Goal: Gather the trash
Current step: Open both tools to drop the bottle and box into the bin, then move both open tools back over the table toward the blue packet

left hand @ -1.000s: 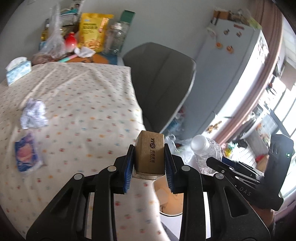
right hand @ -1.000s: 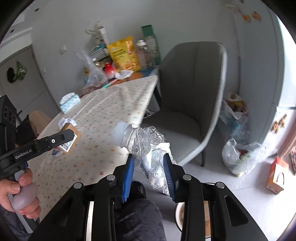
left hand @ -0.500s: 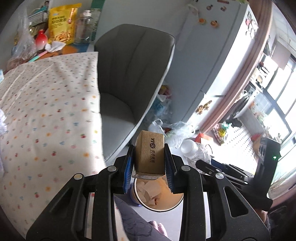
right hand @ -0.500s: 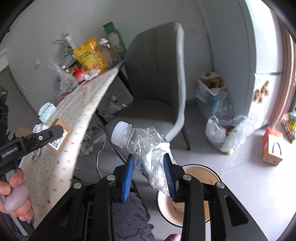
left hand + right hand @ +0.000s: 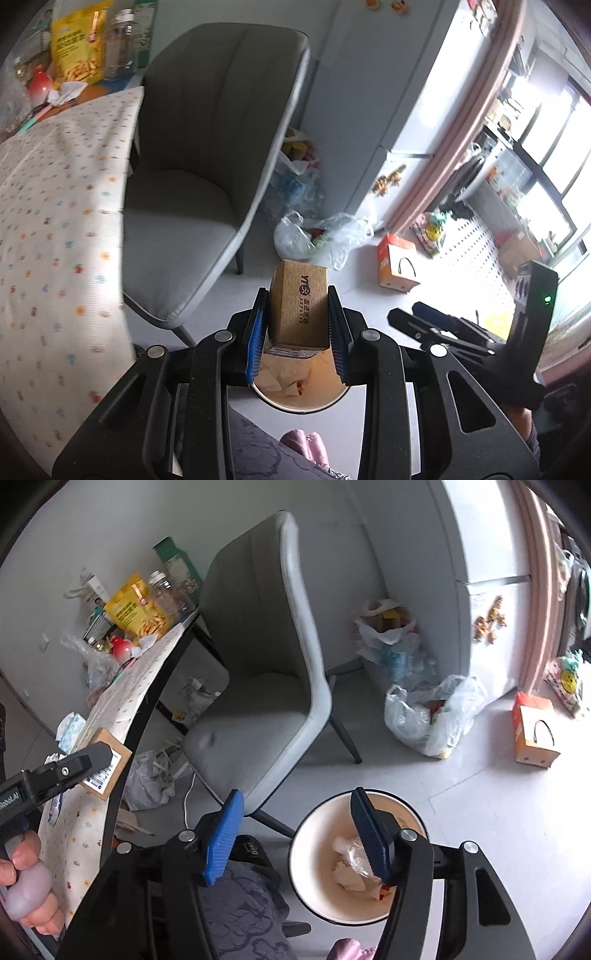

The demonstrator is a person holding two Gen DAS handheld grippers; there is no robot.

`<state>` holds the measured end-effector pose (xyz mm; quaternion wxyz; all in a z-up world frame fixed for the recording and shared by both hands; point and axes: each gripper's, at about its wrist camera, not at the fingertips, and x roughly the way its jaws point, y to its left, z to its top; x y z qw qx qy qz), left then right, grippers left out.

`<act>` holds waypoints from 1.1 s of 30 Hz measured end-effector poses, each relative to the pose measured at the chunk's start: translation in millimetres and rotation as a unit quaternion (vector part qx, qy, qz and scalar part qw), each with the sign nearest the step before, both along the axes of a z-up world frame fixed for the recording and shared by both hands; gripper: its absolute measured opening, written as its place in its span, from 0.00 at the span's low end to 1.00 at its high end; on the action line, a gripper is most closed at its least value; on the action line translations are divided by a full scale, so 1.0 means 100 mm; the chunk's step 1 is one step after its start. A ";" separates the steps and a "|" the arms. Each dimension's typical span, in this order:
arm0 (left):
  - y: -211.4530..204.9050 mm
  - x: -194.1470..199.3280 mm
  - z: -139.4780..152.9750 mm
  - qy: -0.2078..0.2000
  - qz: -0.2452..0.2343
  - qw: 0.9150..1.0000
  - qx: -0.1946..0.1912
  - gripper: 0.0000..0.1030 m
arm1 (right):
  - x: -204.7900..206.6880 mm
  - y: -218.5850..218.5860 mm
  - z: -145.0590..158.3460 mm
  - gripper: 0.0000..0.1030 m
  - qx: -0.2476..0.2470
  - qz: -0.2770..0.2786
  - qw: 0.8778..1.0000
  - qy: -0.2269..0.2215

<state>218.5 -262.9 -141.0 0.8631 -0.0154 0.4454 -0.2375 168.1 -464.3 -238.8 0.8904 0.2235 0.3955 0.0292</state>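
Right gripper [image 5: 295,834], jaws just opening and empty, is releasing the crushed bottle [image 5: 352,856] into the bin [image 5: 306,853]. Left gripper [image 5: 297,332] is clamping the cardboard box [image 5: 298,308] above the bin; next it needs releasing.

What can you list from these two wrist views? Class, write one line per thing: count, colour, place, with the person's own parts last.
cardboard box: one, brown, clamped in the left gripper above the bin
bin: one, cream, on the floor, paper scraps inside
crushed bottle: one, clear, lying in the bin
chair: one, grey, beside the table
table: one, dotted white cloth, clutter at its far end
snack bag: one, yellow, far end of the table
plastic bags: several, clear or white, on the floor by the fridge
fridge: one, pale grey, magnets on it
carton: one, orange, on the floor
left gripper: black, blue pads, shut on the box
right gripper: black, blue pads, jaws just opened, nothing between them
hand: one, holding the left gripper's handle
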 end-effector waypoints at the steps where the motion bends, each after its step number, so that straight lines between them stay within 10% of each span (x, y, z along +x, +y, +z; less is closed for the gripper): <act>1: -0.06 0.00 -0.02 0.004 -0.007 1.000 0.001 0.30 | -0.03 -0.05 0.00 0.59 0.000 -0.004 1.000 -0.001; 9: -0.42 -0.01 -0.09 0.016 -0.044 0.999 0.002 0.30 | -0.24 -0.38 0.06 0.60 0.001 -0.041 0.999 -0.007; 13: -0.40 0.00 -0.04 0.020 -0.039 0.998 -0.036 0.79 | -0.30 -0.50 0.08 0.60 0.002 -0.051 0.999 -0.009; 20: -0.01 -0.03 0.19 -0.006 0.015 0.999 -0.046 0.94 | -0.34 -0.46 0.12 0.66 0.002 -0.048 0.999 -0.012; 26: 0.41 -0.14 0.37 -0.024 0.052 0.996 -0.064 0.94 | -0.31 -0.25 0.24 0.89 -0.004 -0.035 0.999 -0.026; 33: 0.80 -0.20 0.49 -0.040 0.082 0.992 -0.082 0.94 | -0.25 0.03 0.38 0.92 -0.011 -0.010 0.999 -0.038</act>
